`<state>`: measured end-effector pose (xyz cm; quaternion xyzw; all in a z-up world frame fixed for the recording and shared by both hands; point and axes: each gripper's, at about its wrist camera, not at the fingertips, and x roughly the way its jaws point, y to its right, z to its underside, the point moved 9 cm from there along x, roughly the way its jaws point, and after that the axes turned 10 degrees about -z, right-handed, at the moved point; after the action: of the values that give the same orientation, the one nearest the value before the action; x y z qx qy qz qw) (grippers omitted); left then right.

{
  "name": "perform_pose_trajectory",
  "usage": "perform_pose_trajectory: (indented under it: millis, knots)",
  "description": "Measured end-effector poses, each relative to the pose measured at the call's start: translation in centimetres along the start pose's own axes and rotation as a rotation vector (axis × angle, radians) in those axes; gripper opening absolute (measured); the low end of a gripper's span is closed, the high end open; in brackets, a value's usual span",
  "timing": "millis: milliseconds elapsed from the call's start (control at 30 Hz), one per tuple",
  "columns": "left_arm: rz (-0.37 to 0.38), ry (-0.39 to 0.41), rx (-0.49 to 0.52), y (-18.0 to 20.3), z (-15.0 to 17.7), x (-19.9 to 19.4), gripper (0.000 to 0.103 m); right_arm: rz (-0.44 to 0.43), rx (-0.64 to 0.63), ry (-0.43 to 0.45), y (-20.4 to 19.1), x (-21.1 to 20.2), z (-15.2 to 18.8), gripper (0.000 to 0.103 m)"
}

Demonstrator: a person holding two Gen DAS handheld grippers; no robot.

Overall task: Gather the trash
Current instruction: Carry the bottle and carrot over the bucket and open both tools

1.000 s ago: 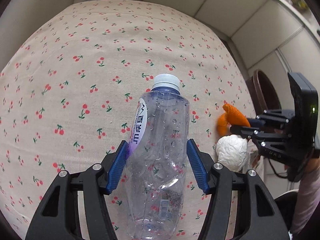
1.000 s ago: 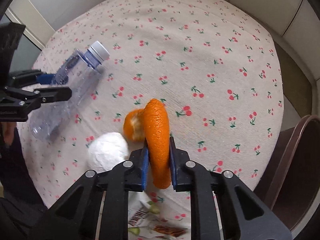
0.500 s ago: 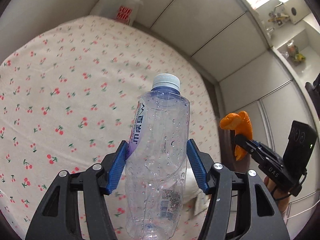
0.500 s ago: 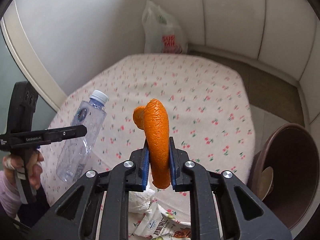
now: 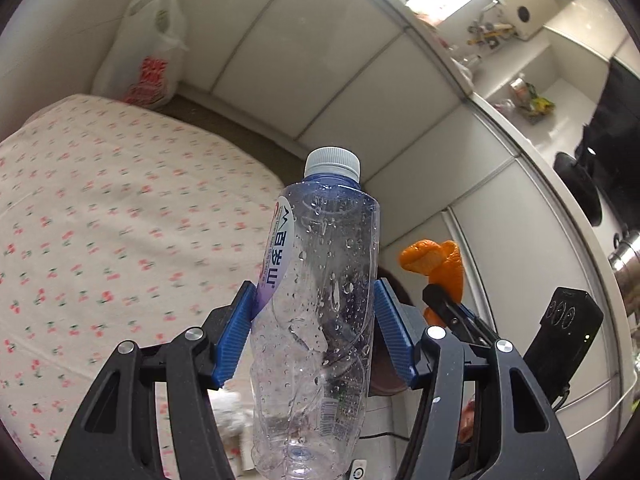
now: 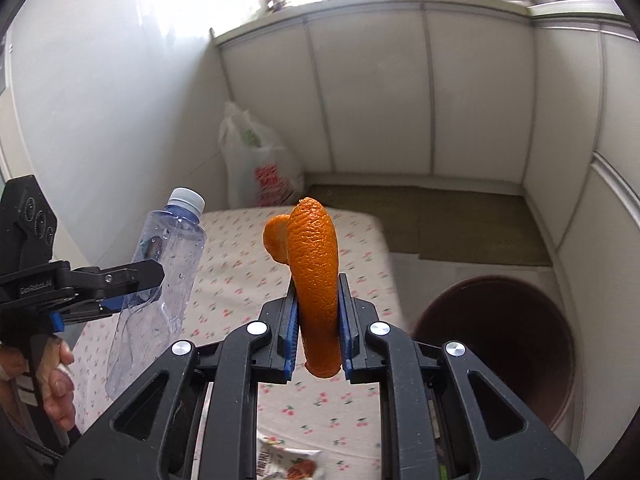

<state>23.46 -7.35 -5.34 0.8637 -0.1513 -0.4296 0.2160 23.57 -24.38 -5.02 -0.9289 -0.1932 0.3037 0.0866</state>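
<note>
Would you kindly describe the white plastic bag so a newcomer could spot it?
Find the cherry-print table, then its far edge by the white panelled wall. There stands the white plastic bag, the only thing bearing red lettering.

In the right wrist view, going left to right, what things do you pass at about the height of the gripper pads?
Left gripper → plastic bottle → orange peel held in the right gripper → brown bin.

1. Home kitchen nook: cherry-print tablecloth (image 6: 248,280) lower centre, white panelled walls behind.
2. Printed plastic shopping bag (image 6: 260,168) in far corner.
3. Cluttered counter (image 5: 532,96) upper right; brown chair (image 6: 500,340) lower right.
</note>
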Motion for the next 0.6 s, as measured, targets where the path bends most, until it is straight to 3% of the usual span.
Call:
perform_pose_trajectory:
  millis: [300,533,600]
  knots:
    - [0.069,-0.045,0.077,9.2,1.3,5.2,0.059,0.182,0.164,0.143,9.7,-5.1,-0.6,0.016]
    - [0.07,-0.072,0.125,13.3,3.0,9.0,0.059,0.297,0.279,0.188,16.1,-6.9,0.2,0.016]
    - [0.064,-0.077,0.139,14.3,3.4,10.1,0.059,0.326,0.308,0.187,17.6,-7.3,0.6,0.02]
